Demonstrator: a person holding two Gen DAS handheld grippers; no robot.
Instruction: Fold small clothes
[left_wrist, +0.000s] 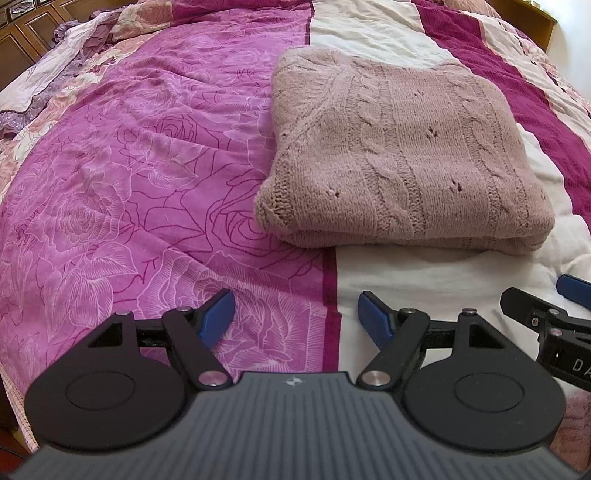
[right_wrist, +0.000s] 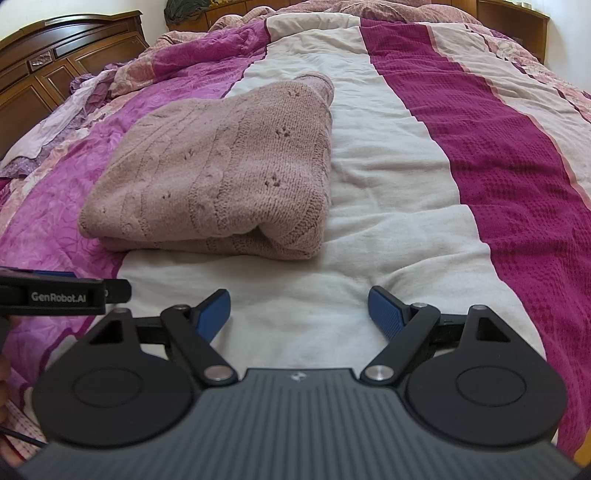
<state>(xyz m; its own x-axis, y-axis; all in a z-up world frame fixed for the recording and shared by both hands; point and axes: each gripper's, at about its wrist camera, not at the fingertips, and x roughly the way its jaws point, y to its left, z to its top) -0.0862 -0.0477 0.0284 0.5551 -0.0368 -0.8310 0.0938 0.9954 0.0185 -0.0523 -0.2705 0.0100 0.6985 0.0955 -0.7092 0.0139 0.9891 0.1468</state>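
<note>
A dusty-pink cable-knit sweater (left_wrist: 402, 155) lies folded into a thick rectangle on the bed; it also shows in the right wrist view (right_wrist: 218, 173), ahead and to the left. My left gripper (left_wrist: 295, 317) is open and empty, low over the bedspread, short of the sweater's near edge. My right gripper (right_wrist: 299, 314) is open and empty over the white stripe, short of the sweater's near right corner. The right gripper's side shows at the right edge of the left wrist view (left_wrist: 546, 314), and the left gripper's body at the left edge of the right wrist view (right_wrist: 62, 295).
The bed carries a quilt with a pink rose-print band (left_wrist: 122, 177), a white stripe (right_wrist: 391, 177) and a dark magenta stripe (right_wrist: 491, 155). Rumpled floral bedding (left_wrist: 62, 62) is heaped at the far left. A dark wooden headboard (right_wrist: 44, 62) stands behind it.
</note>
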